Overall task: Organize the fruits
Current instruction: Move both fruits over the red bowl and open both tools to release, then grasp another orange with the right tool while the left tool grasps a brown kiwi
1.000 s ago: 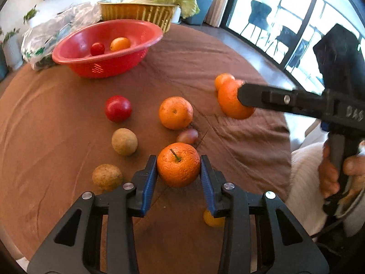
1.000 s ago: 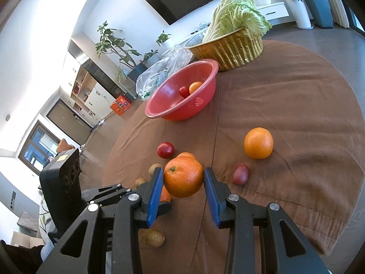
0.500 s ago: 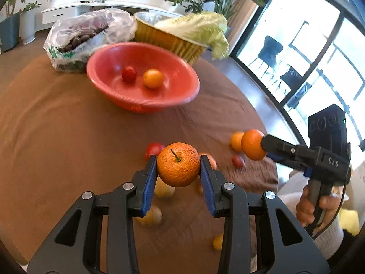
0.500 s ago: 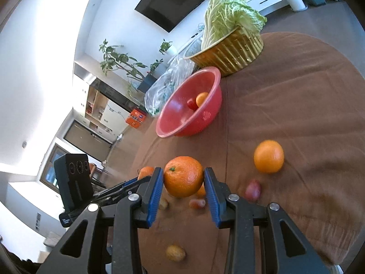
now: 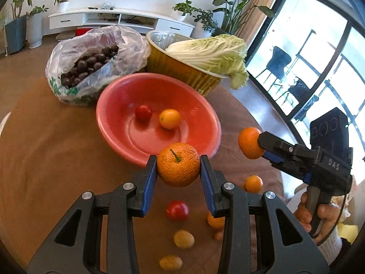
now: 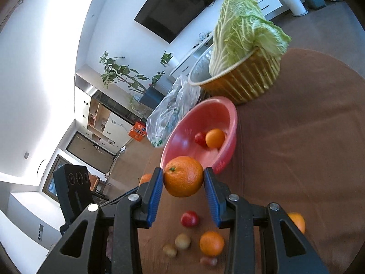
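Both grippers are clamping oranges — the left gripper (image 5: 178,168) is hanging nearer, the red bowl (image 5: 109,123) lying at its twelve o'clock; the right gripper (image 6: 183,183) is approaching from three o'clock.

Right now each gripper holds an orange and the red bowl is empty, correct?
Not quite. The red bowl already holds a small red fruit and a small orange fruit, as the left wrist view shows. Each gripper does hold an orange.
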Demonstrator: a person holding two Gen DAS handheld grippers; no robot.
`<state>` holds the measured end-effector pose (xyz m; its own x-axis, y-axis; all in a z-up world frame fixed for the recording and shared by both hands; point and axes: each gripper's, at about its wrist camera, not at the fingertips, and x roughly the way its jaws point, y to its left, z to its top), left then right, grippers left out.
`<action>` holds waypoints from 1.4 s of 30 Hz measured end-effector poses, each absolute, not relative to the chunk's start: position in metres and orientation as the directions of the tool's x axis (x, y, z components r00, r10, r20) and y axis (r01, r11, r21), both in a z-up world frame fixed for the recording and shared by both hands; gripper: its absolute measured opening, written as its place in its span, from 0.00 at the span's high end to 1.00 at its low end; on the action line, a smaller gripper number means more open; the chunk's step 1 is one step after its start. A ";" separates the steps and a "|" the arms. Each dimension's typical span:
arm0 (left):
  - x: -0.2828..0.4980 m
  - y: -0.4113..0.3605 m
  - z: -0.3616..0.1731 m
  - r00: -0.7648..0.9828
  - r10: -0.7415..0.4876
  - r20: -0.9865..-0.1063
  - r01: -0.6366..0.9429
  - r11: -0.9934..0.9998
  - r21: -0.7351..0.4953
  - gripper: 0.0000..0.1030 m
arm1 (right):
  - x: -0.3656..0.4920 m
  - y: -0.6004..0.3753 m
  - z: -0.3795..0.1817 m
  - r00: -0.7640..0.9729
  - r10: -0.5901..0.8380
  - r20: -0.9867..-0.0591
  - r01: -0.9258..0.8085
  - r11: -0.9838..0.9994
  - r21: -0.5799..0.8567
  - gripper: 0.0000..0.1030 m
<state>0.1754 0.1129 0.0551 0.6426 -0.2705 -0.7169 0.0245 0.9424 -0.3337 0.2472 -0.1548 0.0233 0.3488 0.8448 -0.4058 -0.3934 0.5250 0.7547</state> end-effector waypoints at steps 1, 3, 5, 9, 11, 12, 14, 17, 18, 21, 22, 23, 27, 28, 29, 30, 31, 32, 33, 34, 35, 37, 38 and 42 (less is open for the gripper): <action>0.180 0.114 0.054 0.641 -0.262 -0.722 0.022 0.946 -0.324 0.66 | 0.252 -0.151 0.024 0.352 0.842 -0.409 -0.395 0.530 0.751 0.61; 0.187 0.116 0.051 0.640 -0.246 -0.728 0.010 0.950 -0.312 0.66 | 0.257 -0.145 0.025 0.359 0.834 -0.418 -0.392 0.541 0.744 0.60; 0.195 0.118 0.048 0.637 -0.232 -0.735 -0.001 0.953 -0.302 0.66 | 0.265 -0.138 0.025 0.367 0.824 -0.433 -0.387 0.558 0.734 0.60; 0.209 0.120 0.039 0.631 -0.191 -0.752 -0.026 0.964 -0.266 0.64 | 0.276 -0.127 0.020 0.374 0.799 -0.471 -0.379 0.595 0.709 0.60; 0.211 0.121 0.037 0.637 -0.183 -0.749 -0.029 0.965 -0.260 0.62 | 0.280 -0.124 0.019 0.383 0.784 -0.488 -0.377 0.615 0.692 0.60; 0.213 0.121 0.037 0.639 -0.179 -0.748 -0.028 0.966 -0.255 0.60 | 0.282 -0.122 0.018 0.386 0.778 -0.496 -0.378 0.624 0.684 0.60; 0.214 0.120 0.038 0.645 -0.160 -0.747 -0.033 0.971 -0.237 0.57 | 0.283 -0.121 0.016 0.390 0.770 -0.505 -0.376 0.634 0.676 0.60; 0.215 0.120 0.039 0.653 -0.154 -0.742 -0.030 0.973 -0.228 0.57 | 0.284 -0.122 0.014 0.391 0.768 -0.507 -0.374 0.636 0.675 0.60; 0.215 0.120 0.039 0.654 -0.155 -0.741 -0.030 0.973 -0.230 0.57 | 0.284 -0.123 0.014 0.390 0.769 -0.507 -0.375 0.636 0.675 0.59; 0.208 0.119 0.040 0.660 -0.152 -0.736 -0.027 0.974 -0.225 0.57 | 0.279 -0.129 0.017 0.399 0.769 -0.500 -0.385 0.635 0.670 0.54; 0.205 0.119 0.040 0.661 -0.150 -0.735 -0.026 0.975 -0.222 0.57 | 0.277 -0.130 0.018 0.403 0.770 -0.495 -0.390 0.633 0.669 0.52; 0.201 0.118 0.040 0.662 -0.150 -0.734 -0.026 0.975 -0.222 0.57 | 0.273 -0.132 0.020 0.406 0.772 -0.490 -0.397 0.631 0.666 0.51; 0.182 0.118 0.039 0.666 -0.152 -0.730 -0.024 0.974 -0.225 0.57 | 0.259 -0.139 0.022 0.406 0.769 -0.493 -0.420 0.637 0.647 0.51; 0.177 0.118 0.039 0.666 -0.154 -0.730 -0.024 0.973 -0.228 0.57 | 0.253 -0.140 0.021 0.402 0.768 -0.498 -0.428 0.638 0.640 0.51; 0.172 0.118 0.039 0.666 -0.156 -0.729 -0.024 0.973 -0.229 0.57 | 0.248 -0.140 0.021 0.397 0.764 -0.508 -0.436 0.644 0.628 0.51; 0.167 0.118 0.038 0.666 -0.154 -0.730 -0.026 0.973 -0.229 0.57 | 0.240 -0.140 0.019 0.391 0.755 -0.526 -0.449 0.655 0.607 0.51; 0.161 0.118 0.037 0.667 -0.152 -0.729 -0.027 0.973 -0.228 0.57 | 0.234 -0.139 0.019 0.387 0.748 -0.540 -0.460 0.664 0.590 0.51; 0.156 0.119 0.037 0.668 -0.151 -0.729 -0.028 0.974 -0.227 0.57 | 0.230 -0.138 0.018 0.381 0.741 -0.552 -0.470 0.670 0.574 0.51; 0.150 0.119 0.036 0.668 -0.150 -0.729 -0.029 0.974 -0.227 0.56 | 0.222 -0.135 0.016 0.372 0.727 -0.577 -0.490 0.682 0.543 0.51; 0.146 0.119 0.035 0.667 -0.150 -0.729 -0.030 0.973 -0.228 0.56 | 0.216 -0.134 0.014 0.367 0.716 -0.594 -0.501 0.690 0.522 0.51; 0.142 0.119 0.034 0.667 -0.152 -0.729 -0.031 0.973 -0.230 0.56 | 0.211 -0.130 0.012 0.361 0.699 -0.617 -0.515 0.701 0.493 0.51; 0.134 0.119 0.031 0.663 -0.156 -0.732 -0.035 0.971 -0.238 0.56 | 0.198 -0.121 0.007 0.347 0.671 -0.655 -0.545 0.713 0.442 0.51; 0.131 0.119 0.030 0.662 -0.157 -0.733 -0.036 0.970 -0.240 0.56 | 0.193 -0.116 0.003 0.337 0.657 -0.675 -0.561 0.716 0.416 0.51; 0.118 0.115 0.025 0.655 -0.163 -0.738 -0.035 0.969 -0.245 0.56 | 0.178 -0.097 -0.009 0.326 0.589 -0.740 -0.613 0.727 0.310 0.51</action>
